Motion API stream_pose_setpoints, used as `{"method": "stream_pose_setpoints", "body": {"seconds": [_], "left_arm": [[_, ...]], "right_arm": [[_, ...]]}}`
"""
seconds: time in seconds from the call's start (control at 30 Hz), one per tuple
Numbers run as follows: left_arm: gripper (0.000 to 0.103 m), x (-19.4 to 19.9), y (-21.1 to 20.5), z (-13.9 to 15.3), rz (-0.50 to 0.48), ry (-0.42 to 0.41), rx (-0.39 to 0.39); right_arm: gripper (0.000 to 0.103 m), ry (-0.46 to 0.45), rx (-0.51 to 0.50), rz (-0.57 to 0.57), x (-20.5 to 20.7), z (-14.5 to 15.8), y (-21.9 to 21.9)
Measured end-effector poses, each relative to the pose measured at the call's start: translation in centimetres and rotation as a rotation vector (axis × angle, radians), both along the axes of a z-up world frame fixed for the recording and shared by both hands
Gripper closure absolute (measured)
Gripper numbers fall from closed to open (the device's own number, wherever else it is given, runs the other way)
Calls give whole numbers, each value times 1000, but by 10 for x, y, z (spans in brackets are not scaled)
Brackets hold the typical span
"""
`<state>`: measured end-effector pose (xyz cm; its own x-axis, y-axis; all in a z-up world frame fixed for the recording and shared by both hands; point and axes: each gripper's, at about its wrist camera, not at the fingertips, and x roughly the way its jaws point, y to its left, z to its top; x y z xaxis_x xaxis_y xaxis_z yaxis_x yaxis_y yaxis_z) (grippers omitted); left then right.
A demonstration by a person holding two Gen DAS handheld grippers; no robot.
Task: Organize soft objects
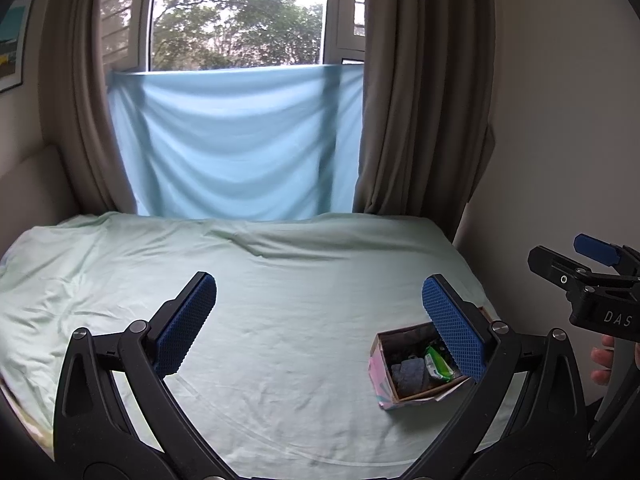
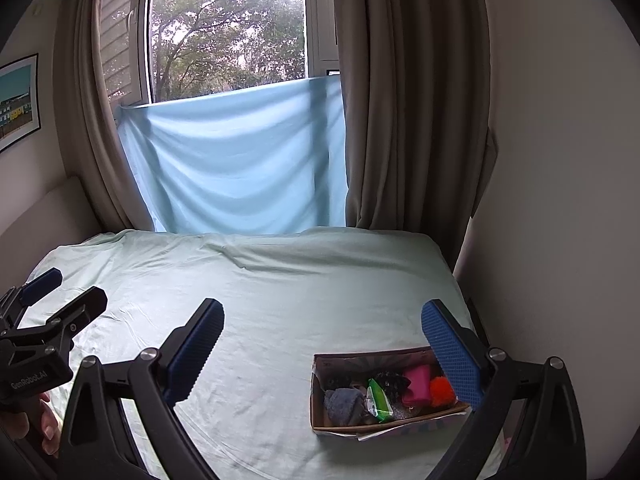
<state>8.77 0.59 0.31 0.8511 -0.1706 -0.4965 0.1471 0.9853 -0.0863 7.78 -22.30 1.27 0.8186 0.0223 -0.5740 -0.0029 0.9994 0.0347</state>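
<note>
A small open cardboard box (image 2: 320, 400) sits on the bed at the right, also in the left wrist view (image 1: 380, 368). It holds soft items: a grey-blue piece (image 2: 342, 404), a green packet (image 2: 378, 400), a dark patterned piece (image 2: 390, 384), a pink item (image 2: 418, 388) and an orange pompom (image 2: 442, 392). My right gripper (image 2: 320, 324) is open and empty above the bed, its right finger over the box's right end. My left gripper (image 1: 320, 296) is open and empty to the left of the box. Each gripper shows in the other's view, the right (image 1: 592, 264), the left (image 2: 60, 292).
The bed has a pale green sheet (image 2: 260, 300) with light wrinkles. A blue cloth (image 2: 240, 160) hangs over the lower window between beige curtains (image 2: 408, 120). A white wall (image 2: 560, 200) runs close along the bed's right side. A headboard (image 2: 44, 216) and a picture (image 2: 16, 100) stand at the left.
</note>
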Motion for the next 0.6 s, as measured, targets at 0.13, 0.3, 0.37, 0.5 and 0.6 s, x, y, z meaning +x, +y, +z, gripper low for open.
{"method": "stream_pose_setpoints", "body": {"seconds": [0.13,0.3,0.37,0.5,0.6], "left_arm": [[0,0,0,1,5,-4,-1],[0,0,2,2,8,-6,-1],[0,1,1,2,7,-5,-2],[0,1,1,2,9,-6,-3],[0,1,1,2,10,-5,-7]], "right_arm": [[4,-2,0,2,0,0,1],[4,-5,0,6,0,1,1],[4,-4,1,8,2,0,1],[4,-4,0,8,2,-1,1],[4,-4,1,10,2,-1,1]]}}
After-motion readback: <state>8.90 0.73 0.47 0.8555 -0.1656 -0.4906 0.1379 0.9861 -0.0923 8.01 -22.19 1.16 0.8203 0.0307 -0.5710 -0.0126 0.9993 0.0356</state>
